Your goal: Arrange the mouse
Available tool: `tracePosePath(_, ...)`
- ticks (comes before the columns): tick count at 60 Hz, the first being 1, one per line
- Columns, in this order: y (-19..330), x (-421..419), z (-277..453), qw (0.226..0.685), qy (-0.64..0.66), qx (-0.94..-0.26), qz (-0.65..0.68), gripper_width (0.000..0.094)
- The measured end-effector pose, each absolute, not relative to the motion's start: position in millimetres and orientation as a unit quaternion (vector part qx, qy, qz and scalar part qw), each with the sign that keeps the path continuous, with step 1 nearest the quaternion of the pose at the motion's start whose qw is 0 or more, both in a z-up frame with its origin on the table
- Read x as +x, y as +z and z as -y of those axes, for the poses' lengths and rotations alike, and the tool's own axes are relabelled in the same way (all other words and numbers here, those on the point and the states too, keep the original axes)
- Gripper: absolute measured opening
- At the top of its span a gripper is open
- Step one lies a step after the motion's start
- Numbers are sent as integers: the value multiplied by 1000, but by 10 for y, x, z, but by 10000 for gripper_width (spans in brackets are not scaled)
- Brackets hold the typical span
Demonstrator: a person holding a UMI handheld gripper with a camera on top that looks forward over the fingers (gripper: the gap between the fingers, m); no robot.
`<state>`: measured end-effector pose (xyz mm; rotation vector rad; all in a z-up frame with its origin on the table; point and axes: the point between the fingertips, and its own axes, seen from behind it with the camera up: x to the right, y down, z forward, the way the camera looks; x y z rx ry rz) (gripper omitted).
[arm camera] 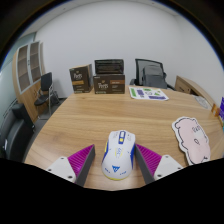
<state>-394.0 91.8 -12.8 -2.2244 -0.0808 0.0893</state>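
A white mouse (118, 153) with blue and yellow marks lies on the round wooden table (90, 115). It stands between my gripper's (116, 160) two fingers. The left pink pad (80, 158) and the right pink pad (151, 157) each stand a little apart from the mouse's sides. The fingers are open and the mouse rests on the table.
A white shaped mat (192, 135) with drawings lies to the right of the mouse. Dark boxes (108, 85) and a brown box (80, 79) stand at the table's far side, with a flat printed sheet (148, 94) beside them. Chairs (151, 72) stand around the table.
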Motion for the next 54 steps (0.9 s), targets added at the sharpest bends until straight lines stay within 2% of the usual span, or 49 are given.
tracePosePath(3,-102,-3970,-874,444,27,-894,50,818)
tracePosePath(7,-107,-4001,-876,453,36,-889,52,740)
tracePosePath(9,-109,-3999,-865,456,35,-887,59,681)
tracePosePath(12,-107,-4028,-842,459,39,-885,71,540)
tracePosePath(19,-114,-4061,-795,456,51,-885,77,515)
tracePosePath(30,-55,-4056,-784,415,93,-900,95,415)
tracePosePath(40,736,-3249,-1114,477,100,-871,54,405)
tracePosePath(44,924,-2709,-1233,489,90,-867,37,404)
tracePosePath(49,858,-2037,-1360,481,73,-874,10,403)
tracePosePath(54,565,-1485,-1418,456,41,-889,-4,401)
